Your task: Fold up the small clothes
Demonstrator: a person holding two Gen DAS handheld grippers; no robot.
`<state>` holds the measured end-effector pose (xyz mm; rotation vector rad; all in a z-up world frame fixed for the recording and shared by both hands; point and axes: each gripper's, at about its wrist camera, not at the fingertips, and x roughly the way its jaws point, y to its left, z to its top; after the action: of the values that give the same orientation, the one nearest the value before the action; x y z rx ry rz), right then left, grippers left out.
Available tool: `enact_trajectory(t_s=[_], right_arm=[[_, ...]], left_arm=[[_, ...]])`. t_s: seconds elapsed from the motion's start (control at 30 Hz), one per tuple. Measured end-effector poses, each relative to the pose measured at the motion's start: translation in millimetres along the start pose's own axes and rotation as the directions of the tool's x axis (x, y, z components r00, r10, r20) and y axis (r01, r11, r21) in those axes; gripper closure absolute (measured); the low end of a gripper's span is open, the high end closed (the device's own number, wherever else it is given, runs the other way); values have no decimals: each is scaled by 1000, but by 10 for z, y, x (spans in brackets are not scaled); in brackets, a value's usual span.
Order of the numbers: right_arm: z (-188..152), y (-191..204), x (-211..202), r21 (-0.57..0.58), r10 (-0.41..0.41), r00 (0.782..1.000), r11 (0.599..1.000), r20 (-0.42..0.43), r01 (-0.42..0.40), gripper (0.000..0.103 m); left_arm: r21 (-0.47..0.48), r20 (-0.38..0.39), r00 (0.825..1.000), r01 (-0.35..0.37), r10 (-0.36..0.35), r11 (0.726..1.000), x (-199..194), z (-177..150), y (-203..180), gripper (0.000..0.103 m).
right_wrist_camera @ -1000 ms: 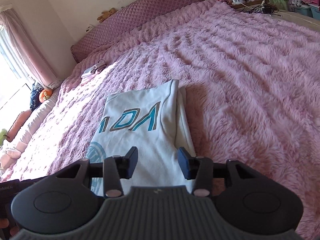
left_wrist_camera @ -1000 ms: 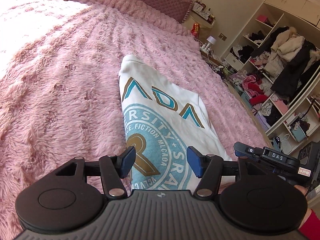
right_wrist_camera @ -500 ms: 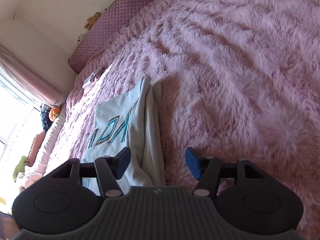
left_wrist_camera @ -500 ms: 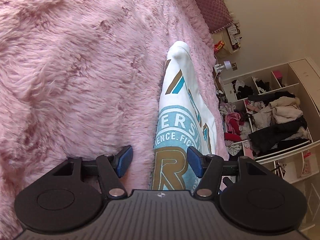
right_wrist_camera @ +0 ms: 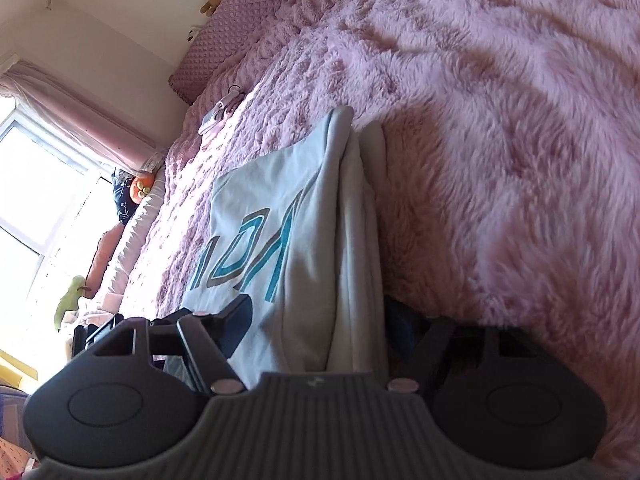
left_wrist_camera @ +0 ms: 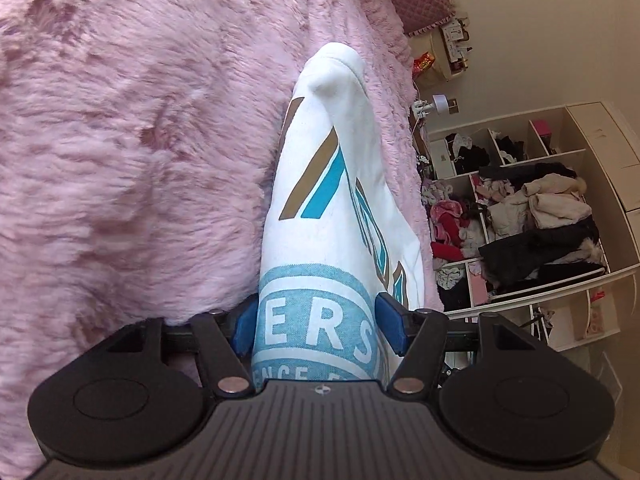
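Left tool [left_wrist_camera: 318, 322] wide apart, straddling shirt [left_wrist_camera: 340, 184] edge, no grip | right tool [right_wrist_camera: 320, 330] just widened, straddling shirt's opposite stacked edge, no grip | shirt on bed [left_wrist_camera: 120, 140], sides folded in | I judge: crosswise fold remaining

Each camera sat on a gripper and looked forward along its fingers, tipped a bit downward. The left one was very close to the folded shirt [left_wrist_camera: 332, 208] on the pink blanket [left_wrist_camera: 132, 152], facing the shelves [left_wrist_camera: 532, 216]. The right one, just as close, faced the window [right_wrist_camera: 36, 184]. Both saw the shirt and the blanket.
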<state>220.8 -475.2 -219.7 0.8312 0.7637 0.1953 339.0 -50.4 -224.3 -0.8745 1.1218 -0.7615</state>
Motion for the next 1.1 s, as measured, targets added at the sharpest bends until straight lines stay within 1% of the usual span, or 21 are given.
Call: enact_trajectory(t_s=[0.1,0.17,0.27,0.53,0.57,0.6,0.63,0.67,0.7,0.73,0.77,0.8,0.87,0.93,1.0,1.03,1.1], right_arm=[[27,69,132,-26,-8,1000,1000,-14,7,35],[21,117,199,-52,-5,1000,999,-24,4,35],[31,151,268,-61,-6,1000,998,-30,4,35],[11,199,275,-63,-25,999,998,-33,23,35],[14,208,280,-60,-30,999,998,-33,28,35],[13,214,274,-59,-37,999,998,-31,35,40],[13,223,269,-61,-48,998,997,-34,46,44],[23,238,254,-66,-70,997,996,-44,67,51],[29,261,250,-67,-77,996,995,-49,74,55],[45,311,234,-64,-88,995,994,-47,85,59],[55,345,221,-63,-100,994,993,-43,97,66],[71,391,209,-66,-117,992,991,-42,114,73],[98,533,145,-82,-144,989,986,-20,142,78],[108,705,85,-110,-149,989,983,-3,147,80],[104,907,32,-149,-149,989,977,10,149,81],[100,1007,8,-168,-148,989,975,17,148,81],[84,1224,-43,-192,-131,991,972,26,134,81]], left_arm=[[20,-11,1000,-7,7,1000,100,24,-60,27],[39,-16,1000,-15,16,999,112,29,-72,23],[57,-13,1000,-24,25,998,143,0,-107,16],[76,-7,999,-46,47,996,129,-35,-138,16],[91,-3,998,-56,56,994,130,-38,-173,21],[113,0,998,-68,69,991,120,-33,-186,24],[148,4,996,-91,91,985,117,-54,-232,29],[189,14,993,-119,118,975,118,-76,-309,32],[209,22,992,-130,128,969,108,-91,-347,32],[228,31,990,-140,136,964,85,-107,-399,36],[244,40,989,-145,139,959,57,-119,-442,43],[260,47,989,-146,139,954,31,-126,-485,46],[297,59,988,-157,146,942,-47,-137,-596,66],[330,65,987,-161,148,930,-125,-148,-714,70],[363,84,986,-163,142,918,-260,-175,-870,70],[372,96,987,-156,130,915,-344,-179,-928,70],[366,126,987,-136,95,921,-578,-166,-1018,70]])
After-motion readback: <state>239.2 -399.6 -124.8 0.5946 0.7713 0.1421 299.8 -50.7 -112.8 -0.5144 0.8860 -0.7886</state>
